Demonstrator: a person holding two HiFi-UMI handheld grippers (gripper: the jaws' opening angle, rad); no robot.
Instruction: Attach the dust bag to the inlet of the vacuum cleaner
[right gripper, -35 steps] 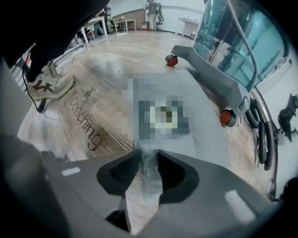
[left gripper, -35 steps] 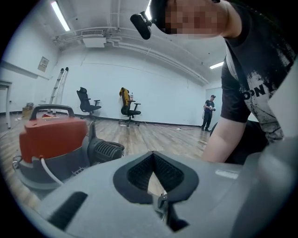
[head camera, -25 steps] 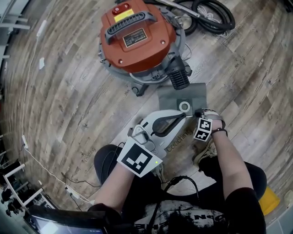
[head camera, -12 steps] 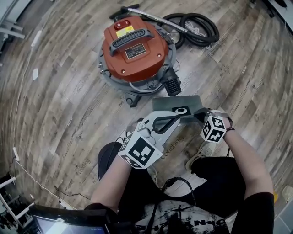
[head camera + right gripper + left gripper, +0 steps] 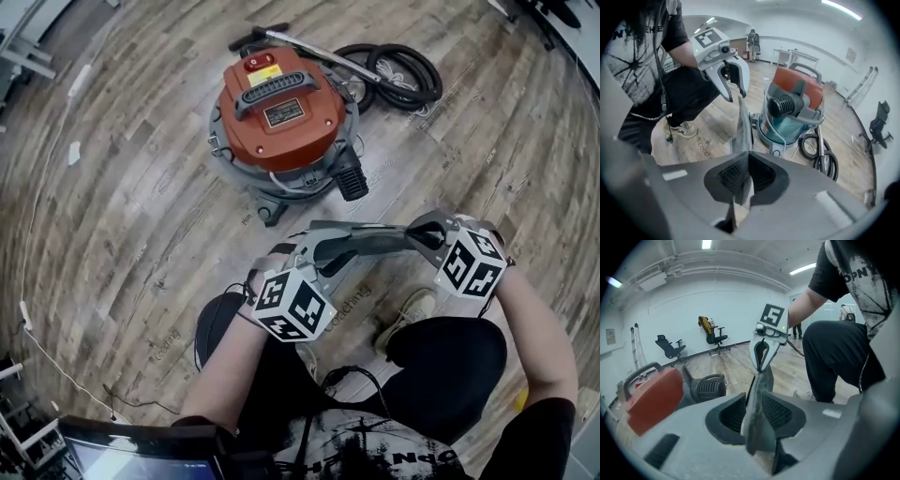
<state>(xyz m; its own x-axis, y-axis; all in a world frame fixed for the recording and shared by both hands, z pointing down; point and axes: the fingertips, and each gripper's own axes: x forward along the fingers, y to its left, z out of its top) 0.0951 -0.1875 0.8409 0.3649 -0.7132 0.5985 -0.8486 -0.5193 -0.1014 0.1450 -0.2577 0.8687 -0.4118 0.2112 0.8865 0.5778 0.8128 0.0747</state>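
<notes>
The grey dust bag (image 5: 380,240) hangs edge-on above the floor, stretched between my two grippers. My right gripper (image 5: 419,234) is shut on its right end; in the right gripper view the bag (image 5: 742,124) is pinched between the pads. The jaws of my left gripper (image 5: 352,243) are opening, and the bag (image 5: 759,394) stands between the pads with gaps on both sides. The orange vacuum cleaner (image 5: 281,103) sits just beyond on the floor. Its black ribbed inlet (image 5: 352,180) points toward the bag. The bag's collar ring is hidden.
A coiled black hose (image 5: 398,73) and a metal wand (image 5: 281,36) lie behind the vacuum. My knees and a shoe (image 5: 412,309) are under the grippers. Thin cables (image 5: 56,356) run over the wooden floor at left. Office chairs (image 5: 670,347) stand by the far wall.
The bag lay flat on the floor with its ring showing; now it is lifted and edge-on. My right gripper has risen with it. My left gripper's jaws have parted.
</notes>
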